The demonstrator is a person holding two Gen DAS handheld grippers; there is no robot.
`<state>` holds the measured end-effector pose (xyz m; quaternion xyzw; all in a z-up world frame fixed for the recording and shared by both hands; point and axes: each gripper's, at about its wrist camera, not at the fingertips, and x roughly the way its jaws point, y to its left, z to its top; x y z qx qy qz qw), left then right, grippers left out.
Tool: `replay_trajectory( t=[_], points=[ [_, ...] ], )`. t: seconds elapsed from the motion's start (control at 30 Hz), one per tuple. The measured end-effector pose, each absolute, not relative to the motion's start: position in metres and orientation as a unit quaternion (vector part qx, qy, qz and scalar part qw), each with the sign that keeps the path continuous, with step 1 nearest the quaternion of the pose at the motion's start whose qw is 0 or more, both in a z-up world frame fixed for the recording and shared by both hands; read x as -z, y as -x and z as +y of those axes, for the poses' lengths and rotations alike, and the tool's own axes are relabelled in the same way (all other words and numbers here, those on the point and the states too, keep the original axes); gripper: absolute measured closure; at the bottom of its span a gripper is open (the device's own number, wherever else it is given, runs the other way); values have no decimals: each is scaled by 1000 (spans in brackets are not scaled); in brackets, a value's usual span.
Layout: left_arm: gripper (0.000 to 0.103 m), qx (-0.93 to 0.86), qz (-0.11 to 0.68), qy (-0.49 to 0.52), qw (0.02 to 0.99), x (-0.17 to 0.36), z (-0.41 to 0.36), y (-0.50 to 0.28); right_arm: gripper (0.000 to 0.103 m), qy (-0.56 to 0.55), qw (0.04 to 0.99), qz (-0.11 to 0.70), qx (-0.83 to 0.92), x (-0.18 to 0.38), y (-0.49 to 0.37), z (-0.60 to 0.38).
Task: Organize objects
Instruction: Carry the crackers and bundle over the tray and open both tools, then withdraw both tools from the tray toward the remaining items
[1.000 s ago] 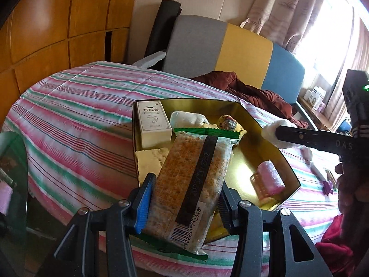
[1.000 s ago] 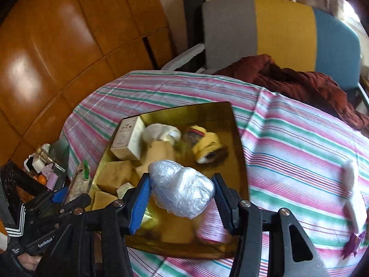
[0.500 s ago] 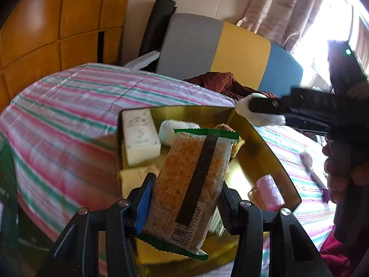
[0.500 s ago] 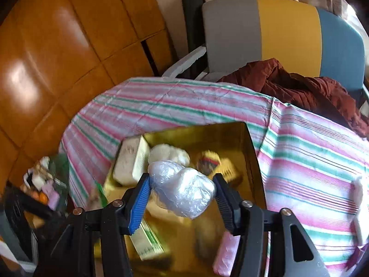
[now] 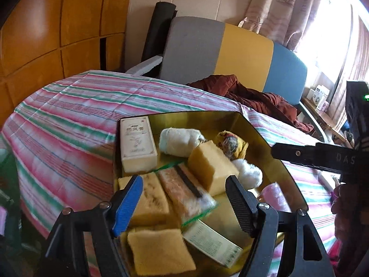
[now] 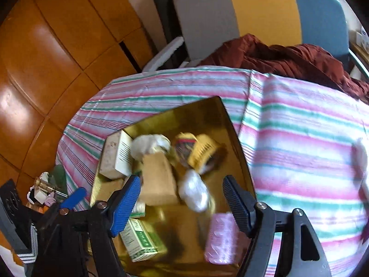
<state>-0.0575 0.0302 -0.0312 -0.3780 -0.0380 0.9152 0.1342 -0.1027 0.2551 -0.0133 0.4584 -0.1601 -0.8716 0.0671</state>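
A gold tray (image 5: pixel 274 147) (image 6: pixel 242 159) sits on the striped tablecloth and holds several items. My left gripper (image 5: pixel 184 198) is open and empty above the tray's near end; the cracker packet (image 5: pixel 186 194) lies in the tray just beyond its fingers, among yellow sponges (image 5: pixel 211 164). My right gripper (image 6: pixel 182 198) is open and empty over the tray; the white plastic-wrapped bundle (image 6: pixel 193 192) (image 5: pixel 248 173) lies in the tray between its fingers, blurred. The right gripper's black body (image 5: pixel 322 159) shows at the right of the left wrist view.
The tray also holds a cream box (image 5: pixel 137 145), a white roll (image 5: pixel 180 142), a yellow roll (image 6: pixel 198 152), a pink roll (image 6: pixel 221 237) and a green-white box (image 6: pixel 140 240). A dark red cloth (image 6: pixel 276 57) lies on the sofa behind the table. Clutter (image 6: pixel 43 191) sits off the table's left edge.
Both grippers opened. The cracker packet dropped from the left gripper into the tray, and the white plastic-wrapped bundle dropped from the right gripper into the tray.
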Motion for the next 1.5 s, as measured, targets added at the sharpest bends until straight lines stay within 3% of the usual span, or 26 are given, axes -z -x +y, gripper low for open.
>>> replay_trajectory(
  t=[0.77,1.5],
  points=[
    [23,-921,8,362,145,15,48,9,20,-438,26,-48,898,15,35,239],
    [22,-909,38,376,174,22,72,-5,20,-453,-29,-84,887,30,8,289]
  ],
)
